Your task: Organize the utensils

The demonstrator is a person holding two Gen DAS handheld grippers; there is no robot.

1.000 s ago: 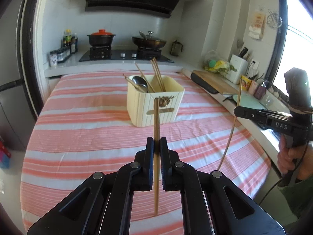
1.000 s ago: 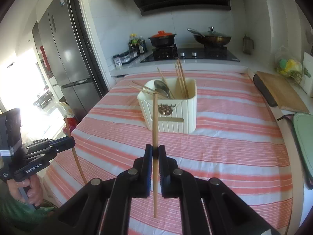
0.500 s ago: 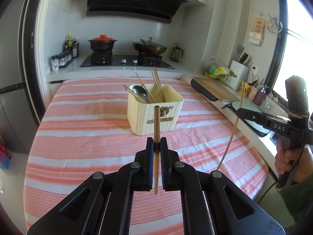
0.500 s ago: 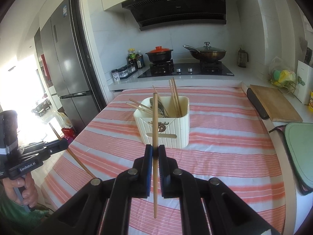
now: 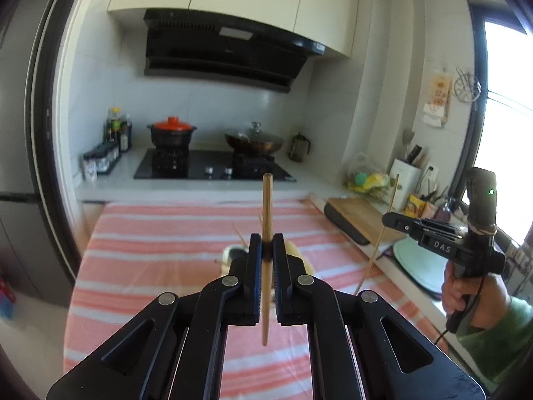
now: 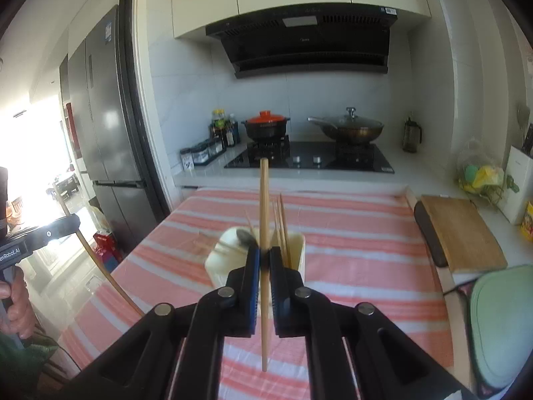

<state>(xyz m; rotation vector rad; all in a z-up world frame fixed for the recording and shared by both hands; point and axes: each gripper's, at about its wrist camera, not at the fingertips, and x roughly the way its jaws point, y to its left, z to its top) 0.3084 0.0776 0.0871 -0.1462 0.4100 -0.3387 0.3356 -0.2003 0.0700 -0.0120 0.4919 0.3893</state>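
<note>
Left wrist view: black left gripper (image 5: 266, 250) clamps a slim wooden chopstick (image 5: 267, 206) upright; cream plastic utensil holder (image 5: 301, 260) peeks behind at twelve o'clock. Right wrist view: black right gripper (image 6: 265, 258) pinches another light wooden chopstick (image 6: 264, 200) upright, holder (image 6: 220, 260) just beyond on the pink-striped tablecloth (image 6: 366, 250).

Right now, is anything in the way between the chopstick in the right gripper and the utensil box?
Nothing visible blocks it. The right gripper pinches its chopstick upright, just in front of the cream utensil holder. Only the chopsticks and spoon already inside crowd the opening.
</note>
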